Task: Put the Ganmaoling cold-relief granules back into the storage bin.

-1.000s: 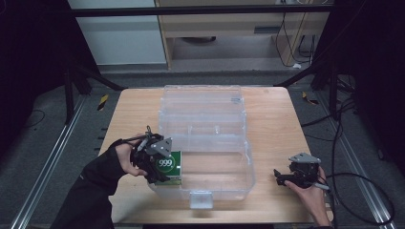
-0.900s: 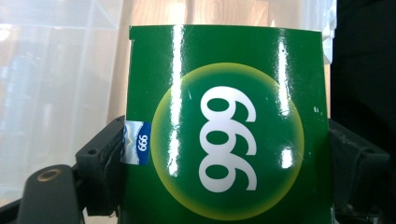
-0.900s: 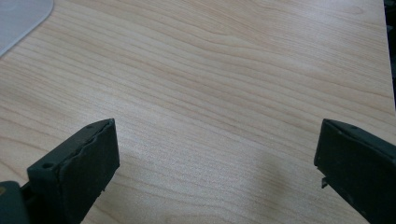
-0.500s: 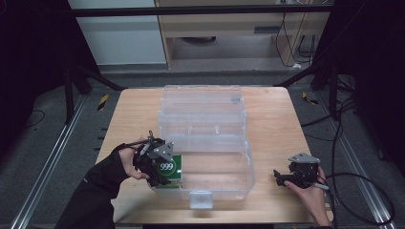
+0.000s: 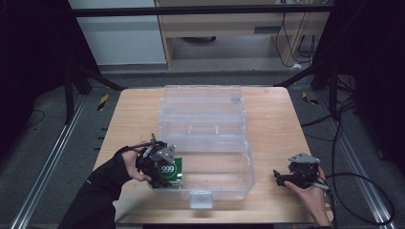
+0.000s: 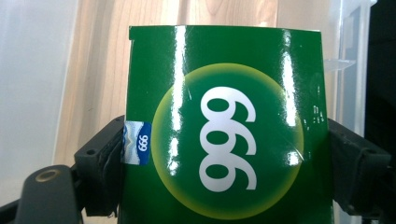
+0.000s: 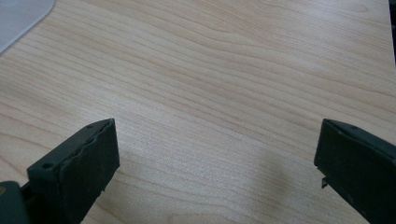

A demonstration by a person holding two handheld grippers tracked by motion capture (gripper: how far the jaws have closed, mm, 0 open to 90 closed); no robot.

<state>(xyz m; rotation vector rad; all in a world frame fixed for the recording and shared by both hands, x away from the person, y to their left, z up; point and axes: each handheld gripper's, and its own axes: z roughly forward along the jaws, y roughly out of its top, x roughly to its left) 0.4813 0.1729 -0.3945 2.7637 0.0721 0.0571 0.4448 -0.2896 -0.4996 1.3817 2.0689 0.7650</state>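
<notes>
1. Green box (image 6: 224,126) sits clamped between the left gripper's (image 5: 160,164) jaws, down at the near-left corner of the clear bin (image 5: 248,164).
2. To my eye, letting go is all that's left.
3. It's glossy, with "999" in a yellow-rimmed circle.
4. The right gripper (image 5: 292,177) rests spread wide, holding nothing, on the table (image 5: 277,109).

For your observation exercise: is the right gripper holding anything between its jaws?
No: the right gripper has its jaws wide apart over bare wooden table.

A light wooden table (image 5: 272,114) carries a clear plastic storage box (image 5: 203,143), lid flung open toward the far edge, its base near the front edge.
</notes>
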